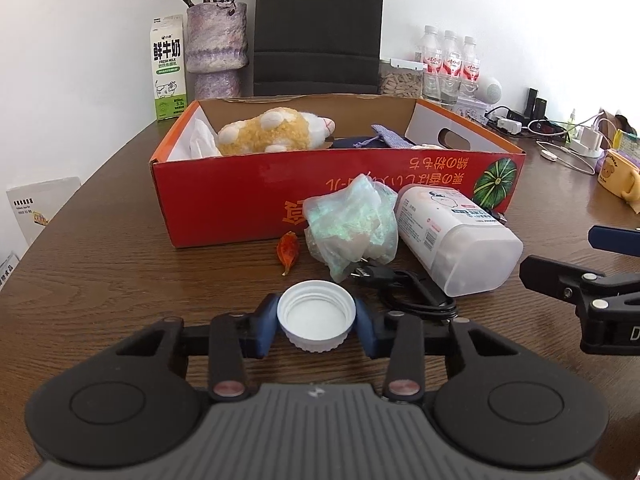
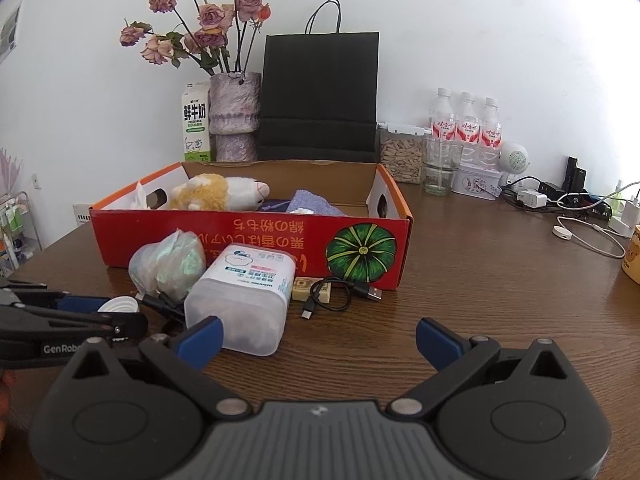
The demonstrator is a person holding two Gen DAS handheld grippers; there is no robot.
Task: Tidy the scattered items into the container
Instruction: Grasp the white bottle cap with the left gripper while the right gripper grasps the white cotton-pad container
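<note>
A white screw cap (image 1: 316,320), open side up, rests on the table, and my left gripper (image 1: 316,322) is shut on it, a blue pad pressed against each side. Beyond it lie an orange dried petal (image 1: 289,250), a crumpled shiny plastic bag (image 1: 352,224), a black plug cable (image 1: 404,284) and a tipped-over white wipes canister (image 1: 452,236). Behind them stands the red cardboard box (image 1: 224,196), holding a plush toy (image 1: 272,132) and a purple pouch. My right gripper (image 2: 318,334) is open with nothing between its fingers, just in front of the canister (image 2: 244,300). A black USB cable (image 2: 340,292) and a small beige block (image 2: 310,289) lie by the box (image 2: 248,240).
Along the back wall stand a milk carton (image 1: 168,72), a vase of dried roses (image 1: 216,48), a black paper bag (image 1: 318,28), water bottles (image 1: 450,64) and a jar of seeds. Chargers and cables (image 1: 560,140) and a yellow mug (image 1: 616,176) sit at the right.
</note>
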